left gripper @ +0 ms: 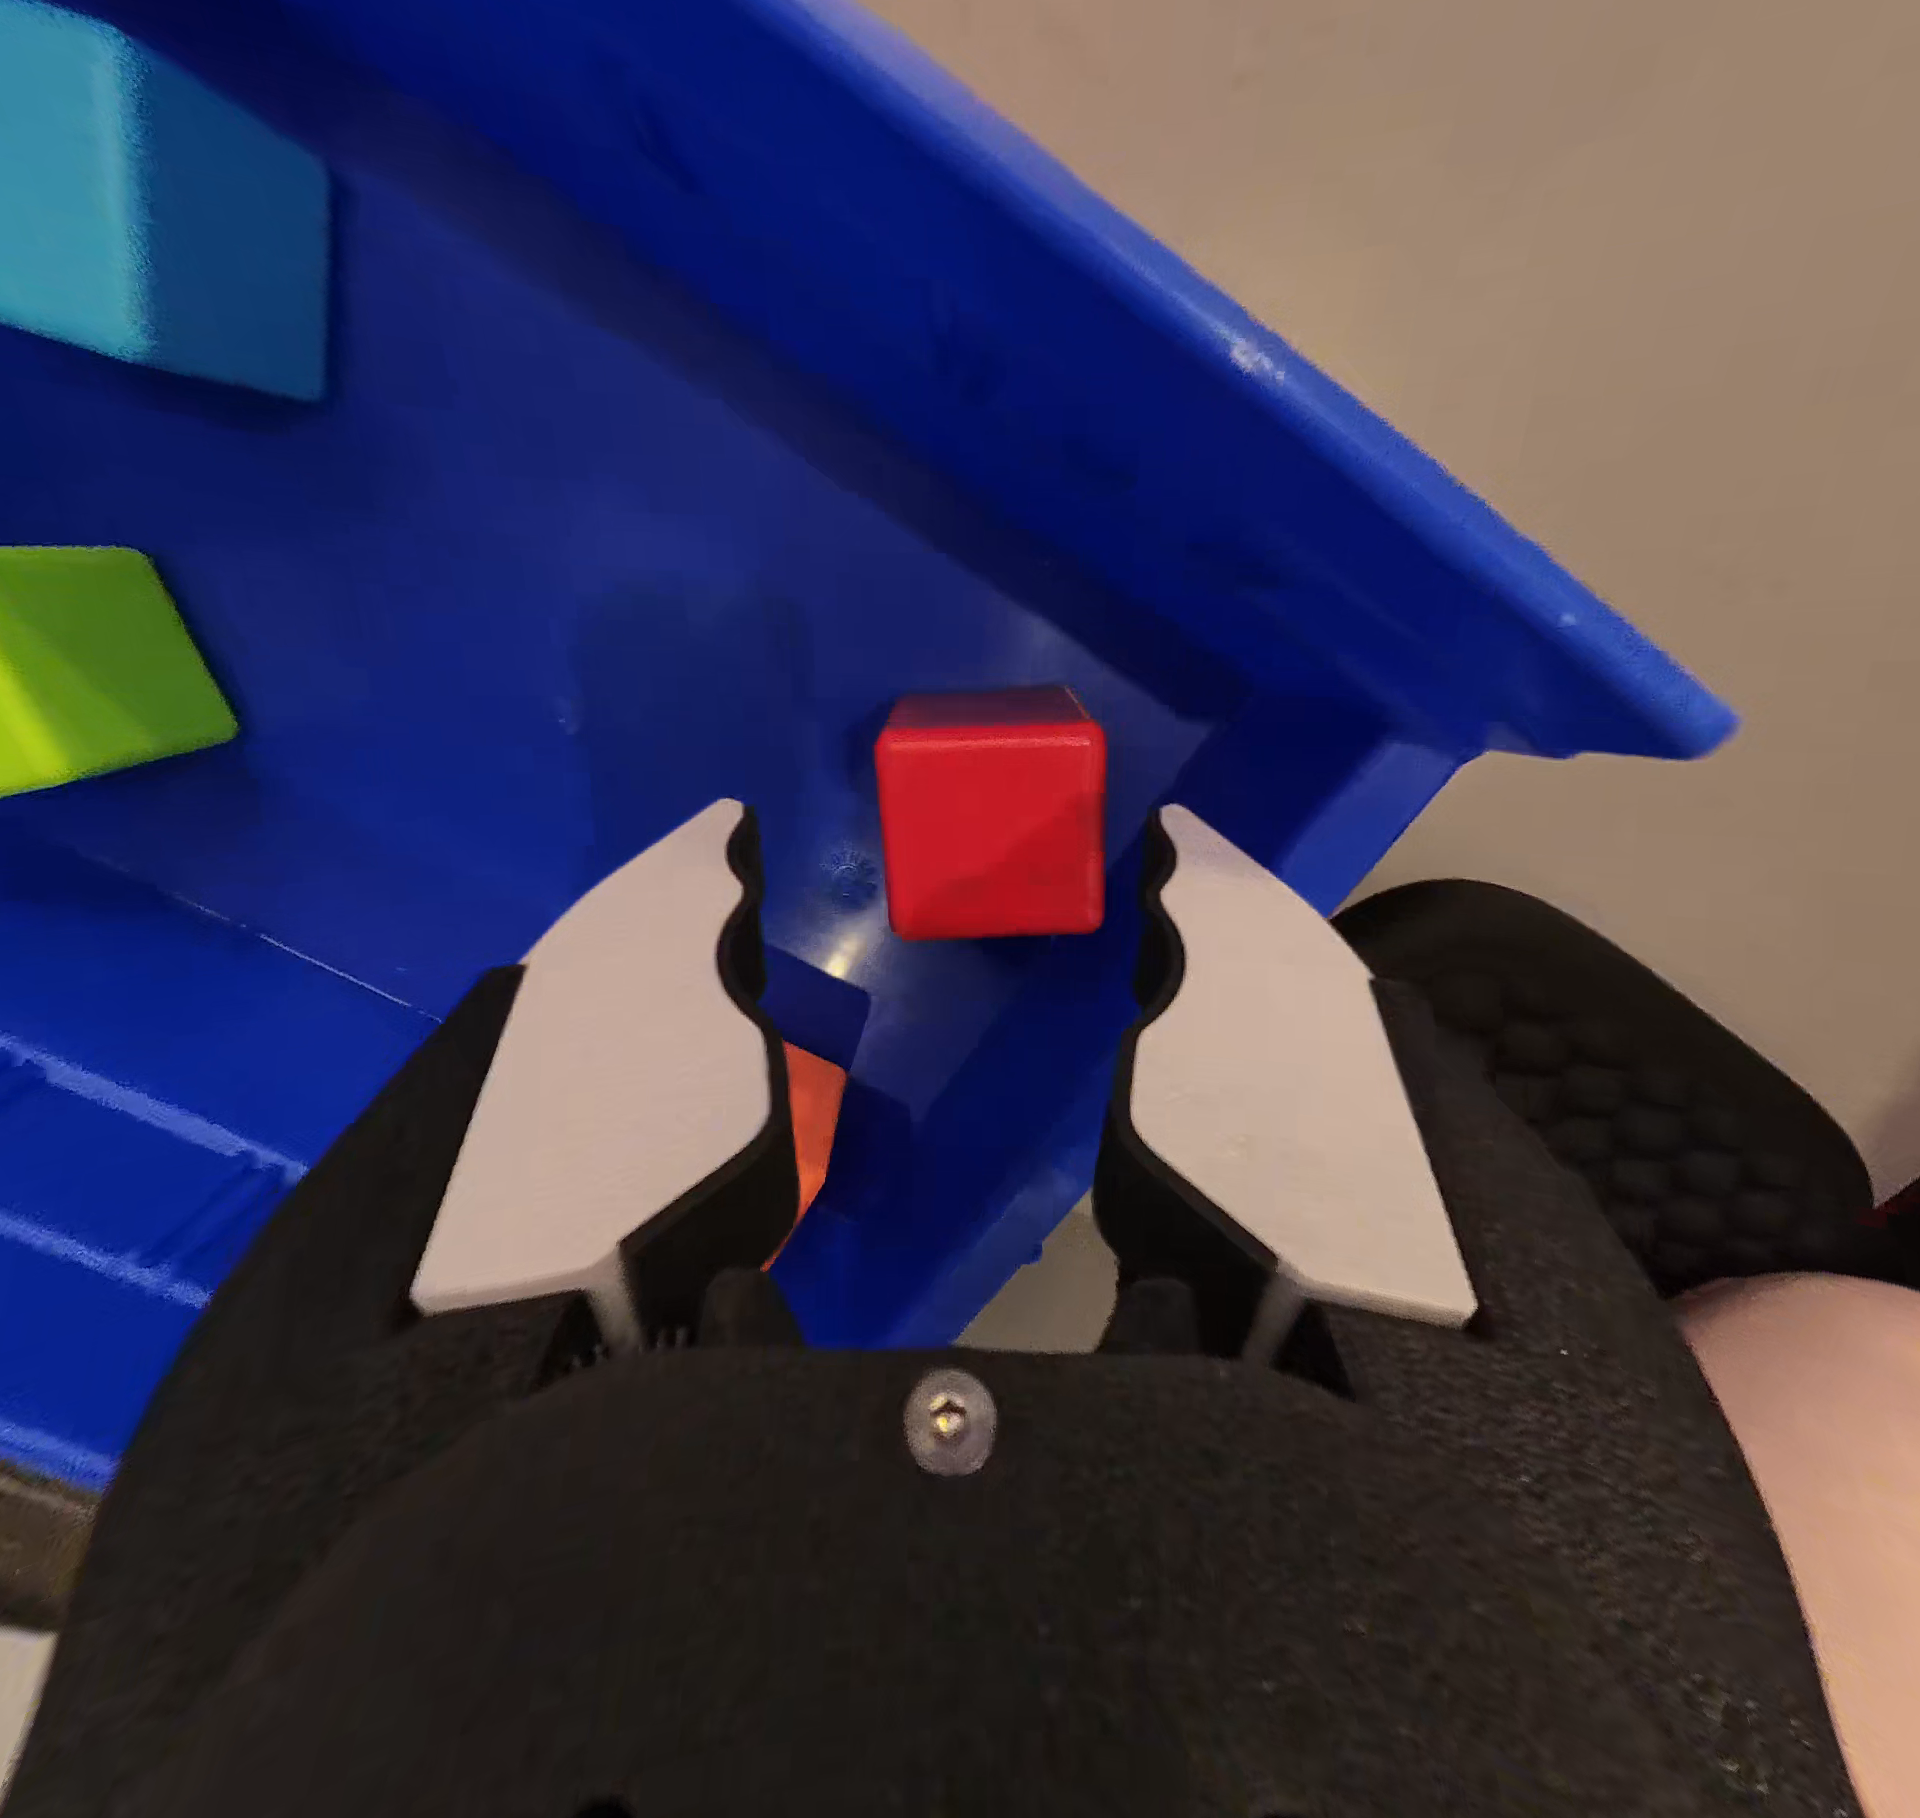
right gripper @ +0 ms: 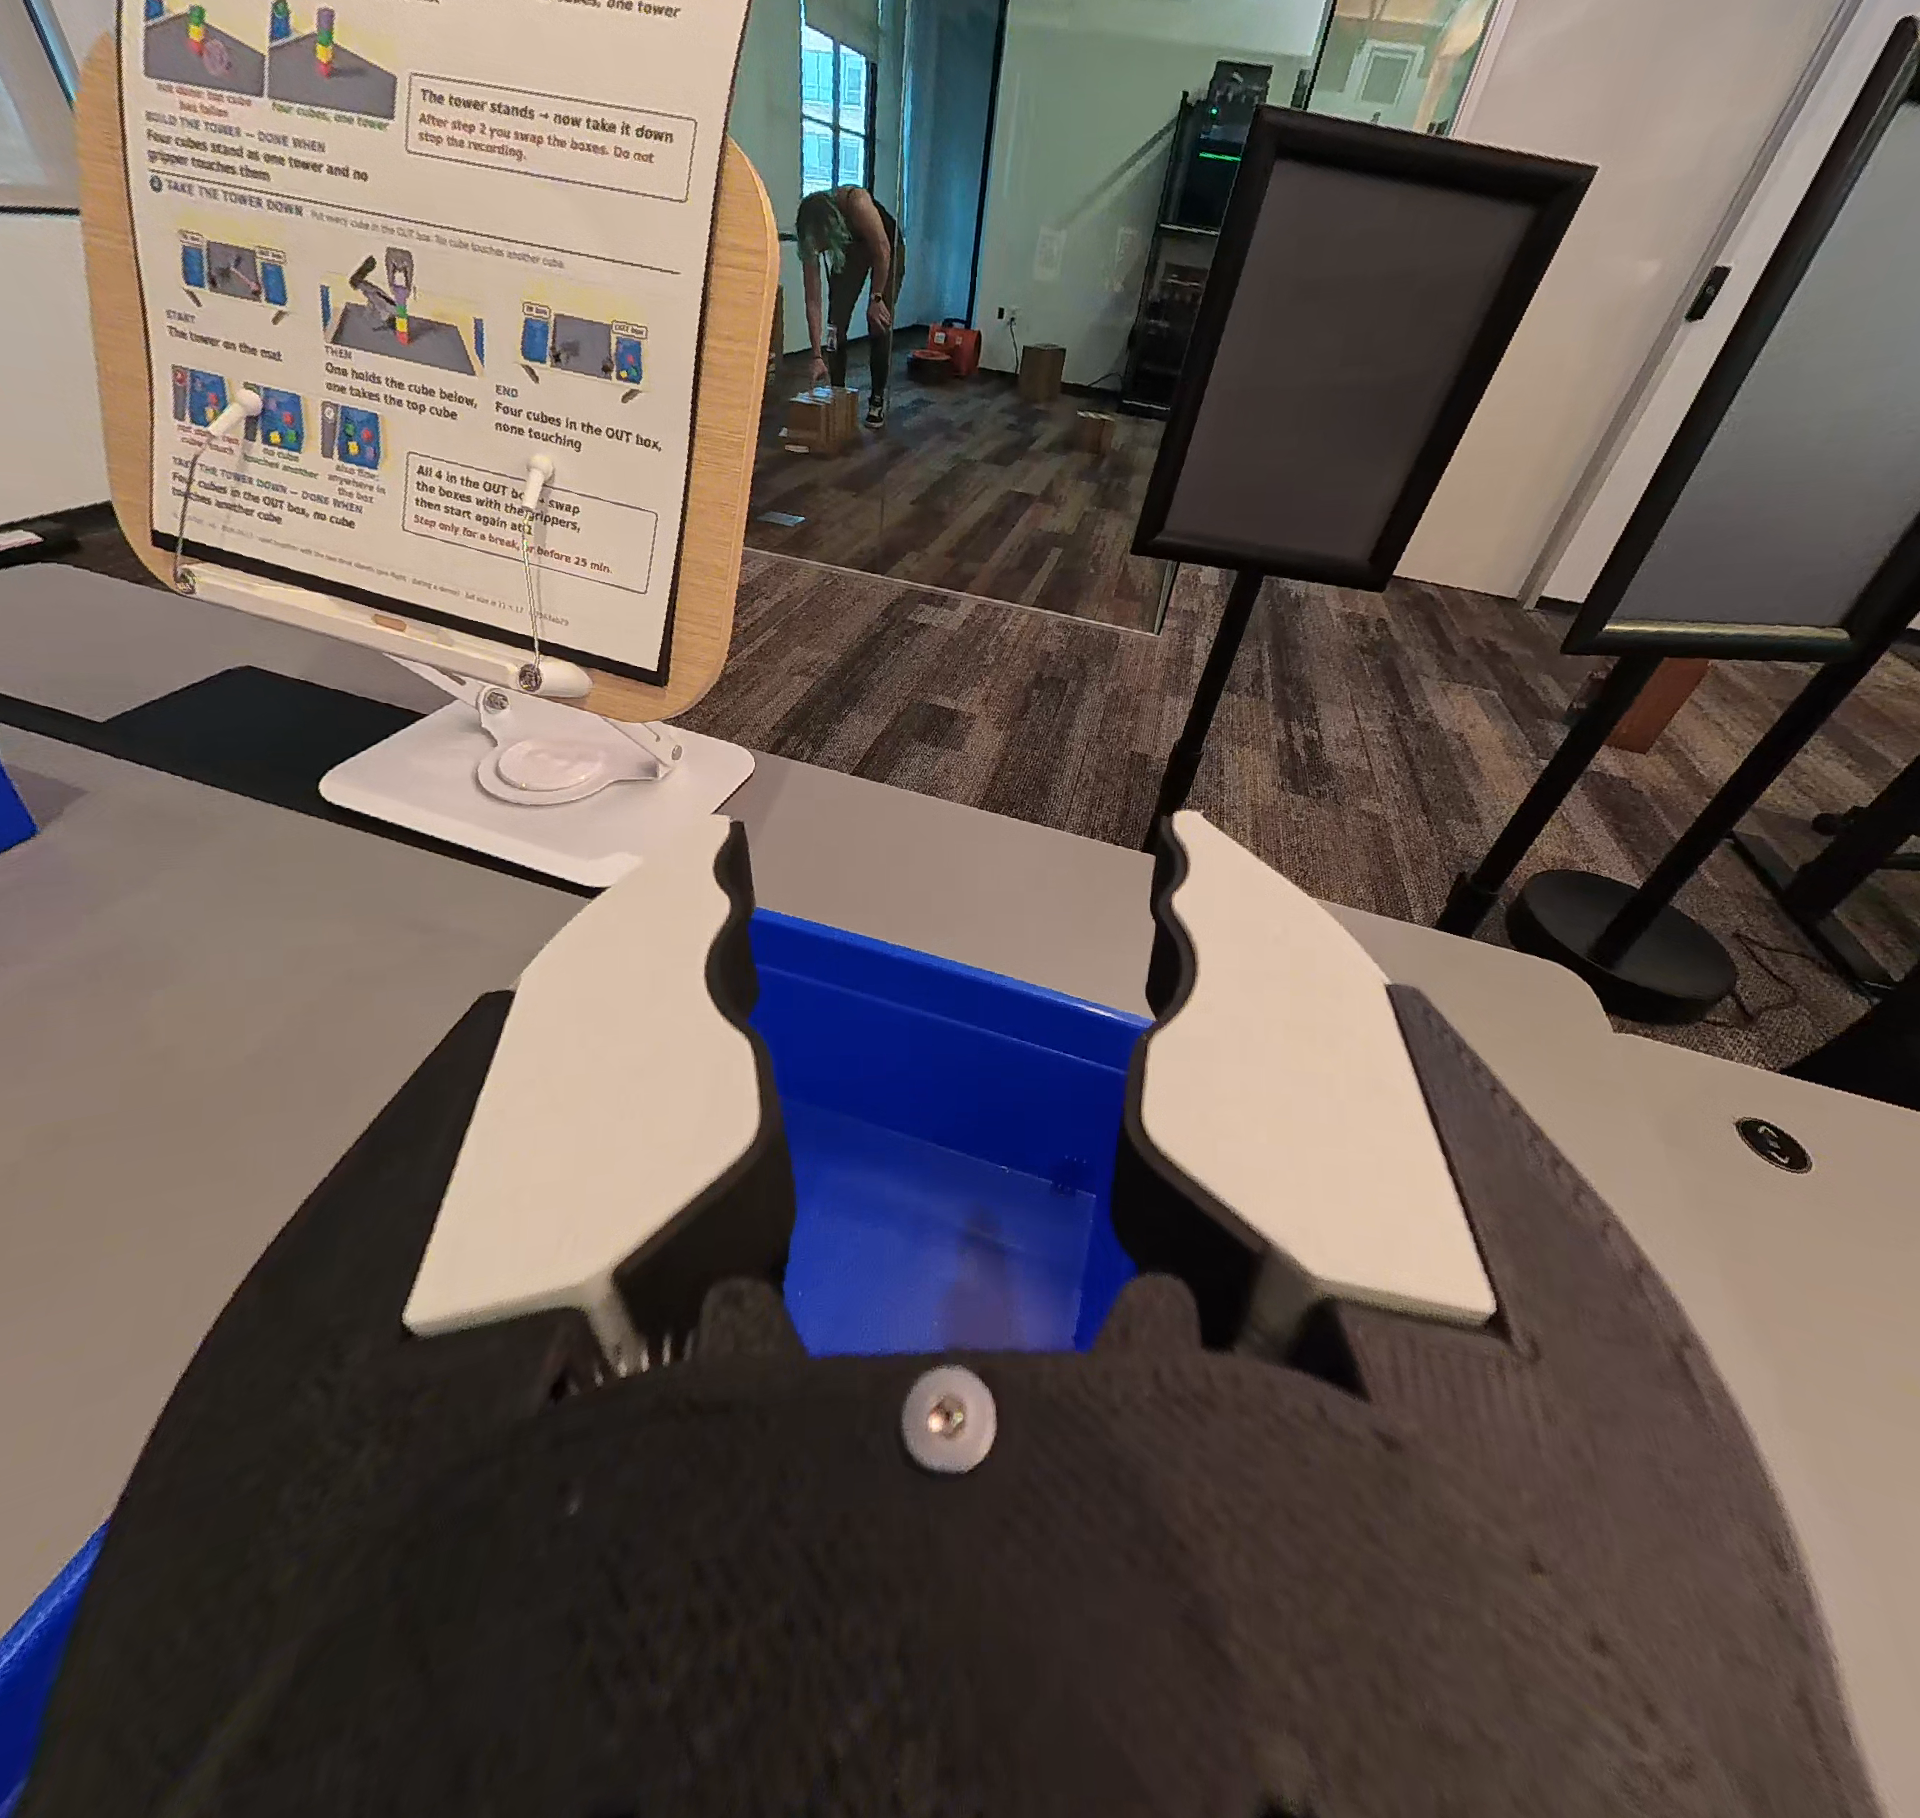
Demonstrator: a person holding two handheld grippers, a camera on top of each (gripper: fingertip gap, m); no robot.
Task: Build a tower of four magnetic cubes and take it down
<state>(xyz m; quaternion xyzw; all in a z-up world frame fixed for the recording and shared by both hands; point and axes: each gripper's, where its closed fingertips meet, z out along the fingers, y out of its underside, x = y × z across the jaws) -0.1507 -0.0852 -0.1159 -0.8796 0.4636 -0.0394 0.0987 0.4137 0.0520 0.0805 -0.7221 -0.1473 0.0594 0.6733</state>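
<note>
Jaws on the left gripper (left gripper: 948,833) are spread wide with nothing between them, hovering over the red cube (left gripper: 989,818) at centre frame in the left wrist view. That cube sits on the floor of the blue bin (left gripper: 727,480), tucked near the bin's corner wall to its right. Cyan cube (left gripper: 156,210) at upper left and green cube (left gripper: 94,667) at left edge are in the same bin, well apart from the red one. Something orange (left gripper: 812,1114) peeks out behind the left finger at lower centre; likely the fourth cube, can't confirm

Right gripper (right gripper: 948,895) jaws are also apart and empty, parked over another blue bin (right gripper: 935,1041) on the grey tabletop (right gripper: 260,989); no cubes visible in the slice of it I can see. Instruction sheet on a stand (right gripper: 416,262) at upper left

Risks as I read them:
- red cube sits off-centre toward the right finger, so that finger may nudge or spin it before the grip closes
- corner wall is close; the right finger could catch on it coming down
- if the orange thing is a cube, it's near enough that the magnets might snap the two together during the lift
- view is motion-blurred, so alignment is probably not settled
</note>
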